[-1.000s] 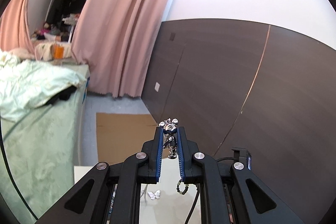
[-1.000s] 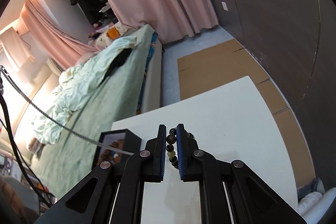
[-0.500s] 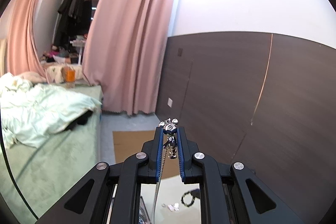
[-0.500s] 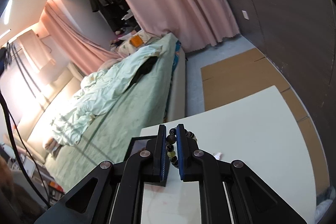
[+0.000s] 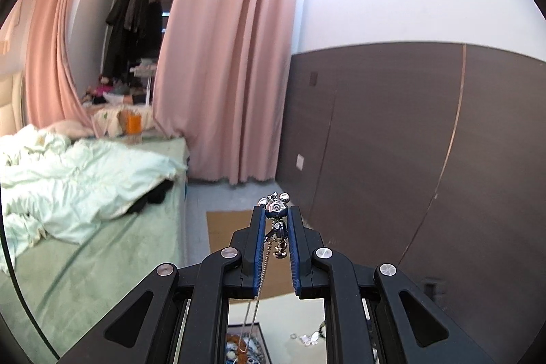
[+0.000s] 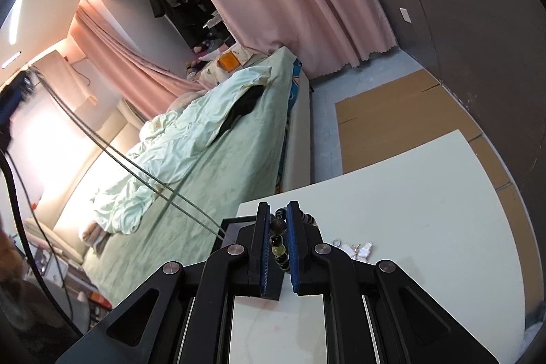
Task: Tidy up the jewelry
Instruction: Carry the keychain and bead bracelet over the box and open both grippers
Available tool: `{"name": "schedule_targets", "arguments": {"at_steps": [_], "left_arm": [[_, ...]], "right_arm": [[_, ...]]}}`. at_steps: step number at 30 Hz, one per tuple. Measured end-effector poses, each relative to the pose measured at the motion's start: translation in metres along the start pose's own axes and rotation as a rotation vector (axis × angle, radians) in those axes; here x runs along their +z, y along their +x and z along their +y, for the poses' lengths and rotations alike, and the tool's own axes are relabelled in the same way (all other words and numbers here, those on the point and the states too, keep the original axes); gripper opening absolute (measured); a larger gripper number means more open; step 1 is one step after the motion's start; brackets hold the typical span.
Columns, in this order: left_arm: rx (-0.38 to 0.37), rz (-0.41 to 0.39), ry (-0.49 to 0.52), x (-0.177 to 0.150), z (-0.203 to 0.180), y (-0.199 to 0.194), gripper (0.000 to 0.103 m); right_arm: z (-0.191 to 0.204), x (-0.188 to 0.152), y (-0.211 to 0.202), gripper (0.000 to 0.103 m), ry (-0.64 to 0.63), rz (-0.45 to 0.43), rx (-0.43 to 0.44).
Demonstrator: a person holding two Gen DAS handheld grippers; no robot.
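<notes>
My left gripper [image 5: 275,210] is shut on a silver bear-shaped pendant [image 5: 277,207]. The pendant's thin chain [image 5: 260,282] hangs down toward a black jewelry box [image 5: 247,345] on the white table. My right gripper [image 6: 275,214] is shut on a dark beaded bracelet [image 6: 278,239], held just above the white table [image 6: 426,210]. The same silver chain [image 6: 143,173] crosses the right wrist view as a taut line from the upper left down to the black box [image 6: 235,224], mostly hidden behind the fingers. A white butterfly ornament [image 6: 356,250] lies on the table right of the right gripper.
A bed with a pale green cover [image 6: 211,152] runs along the table's left side. Pink curtains [image 5: 221,63] and a dark panelled wall [image 5: 392,142] stand beyond. Cardboard sheets [image 6: 402,111] lie on the floor past the table's far edge. Small ornaments [image 5: 309,338] lie beside the box.
The left gripper has risen and tilted upward with the pendant, drawing the chain up from the box. The right gripper has turned slightly, with the bracelet still in it.
</notes>
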State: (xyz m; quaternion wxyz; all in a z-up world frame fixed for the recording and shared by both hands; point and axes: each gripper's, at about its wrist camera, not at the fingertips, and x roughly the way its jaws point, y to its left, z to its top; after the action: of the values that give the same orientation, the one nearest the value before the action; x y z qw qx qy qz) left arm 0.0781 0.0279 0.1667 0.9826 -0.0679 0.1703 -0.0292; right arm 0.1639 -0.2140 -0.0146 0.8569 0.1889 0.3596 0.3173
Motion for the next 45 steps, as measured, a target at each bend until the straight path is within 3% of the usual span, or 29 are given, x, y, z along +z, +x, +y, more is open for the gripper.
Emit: {"name": "schedule_targets", "arguments": {"at_steps": [16, 19, 20, 23, 24, 40, 41, 44, 45], "left_arm": [[0.003, 0.269, -0.217, -0.108, 0.05, 0.077, 0.014], [-0.023, 0.356, -0.268, -0.124, 0.059, 0.09, 0.02], [-0.028, 0.382, -0.288, -0.131, 0.063, 0.092, 0.027], [-0.003, 0.388, -0.31, -0.144, 0.073, 0.087, 0.059], [0.007, 0.386, -0.312, -0.145, 0.076, 0.086, 0.063], [0.025, 0.347, -0.37, -0.141, 0.114, 0.068, 0.063], [0.026, 0.344, -0.377, -0.141, 0.116, 0.066, 0.063], [0.028, 0.341, -0.388, -0.141, 0.119, 0.065, 0.063], [0.027, 0.34, -0.39, -0.141, 0.12, 0.065, 0.063]], "right_arm": [[0.005, -0.006, 0.012, 0.011, 0.006, 0.018, 0.008], [0.01, -0.01, 0.017, 0.011, 0.008, 0.018, 0.021], [0.012, -0.011, 0.019, 0.011, 0.009, 0.019, 0.026], [0.019, -0.015, 0.026, 0.011, 0.013, 0.023, 0.056], [0.02, -0.017, 0.029, 0.011, 0.012, 0.025, 0.062], [0.06, -0.031, 0.074, 0.012, -0.037, 0.042, 0.137], [0.063, -0.032, 0.08, 0.015, -0.049, 0.066, 0.133], [0.061, -0.035, 0.089, 0.054, -0.046, 0.116, 0.089], [0.058, -0.036, 0.088, 0.054, -0.04, 0.103, 0.074]]}}
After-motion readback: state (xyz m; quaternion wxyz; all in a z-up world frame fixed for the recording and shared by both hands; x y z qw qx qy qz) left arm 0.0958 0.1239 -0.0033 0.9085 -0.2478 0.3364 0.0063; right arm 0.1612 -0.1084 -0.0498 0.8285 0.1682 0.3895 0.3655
